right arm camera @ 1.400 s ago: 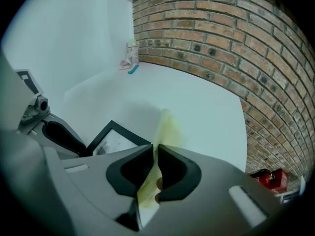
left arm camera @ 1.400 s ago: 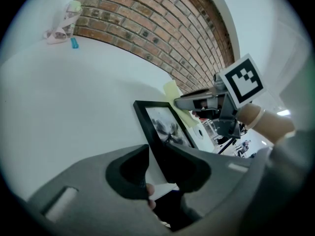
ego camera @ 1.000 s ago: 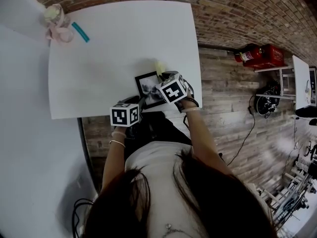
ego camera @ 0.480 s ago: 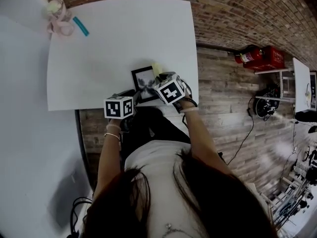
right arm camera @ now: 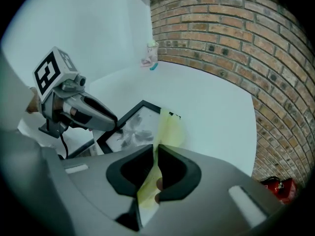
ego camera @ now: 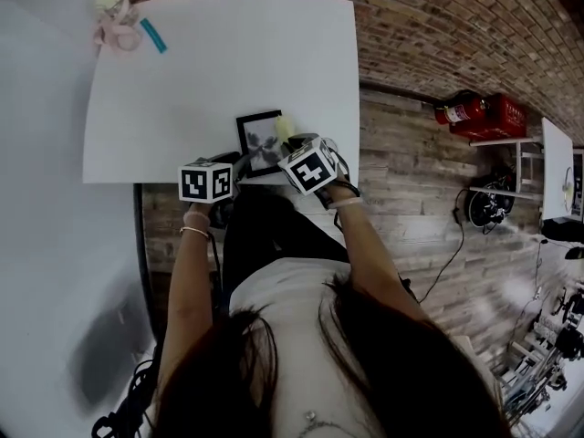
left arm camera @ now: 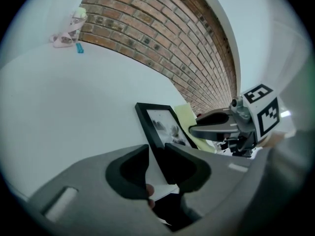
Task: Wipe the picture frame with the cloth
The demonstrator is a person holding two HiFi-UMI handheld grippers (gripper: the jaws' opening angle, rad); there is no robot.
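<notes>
A black picture frame [ego camera: 259, 140] with a grey print lies near the front edge of the white table [ego camera: 228, 62]. My left gripper [left arm camera: 156, 152] is shut on the frame's [left arm camera: 162, 127] near edge. My right gripper [right arm camera: 153, 157] is shut on a pale yellow cloth [right arm camera: 169, 128]. The cloth [ego camera: 285, 128] drapes over the frame's right side, by its far corner. In the head view the left gripper [ego camera: 234, 162] sits at the frame's left near corner and the right gripper [ego camera: 292, 146] at its right. Each gripper shows in the other's view.
A pink and white bundle [ego camera: 113, 15] and a teal stick [ego camera: 152, 36] lie at the table's far left corner. A red fire extinguisher [ego camera: 470, 110] and cables lie on the wooden floor to the right. A brick wall runs behind the table.
The frame and both grippers have shifted a little to the left along the table's front edge. Both holds look unchanged.
</notes>
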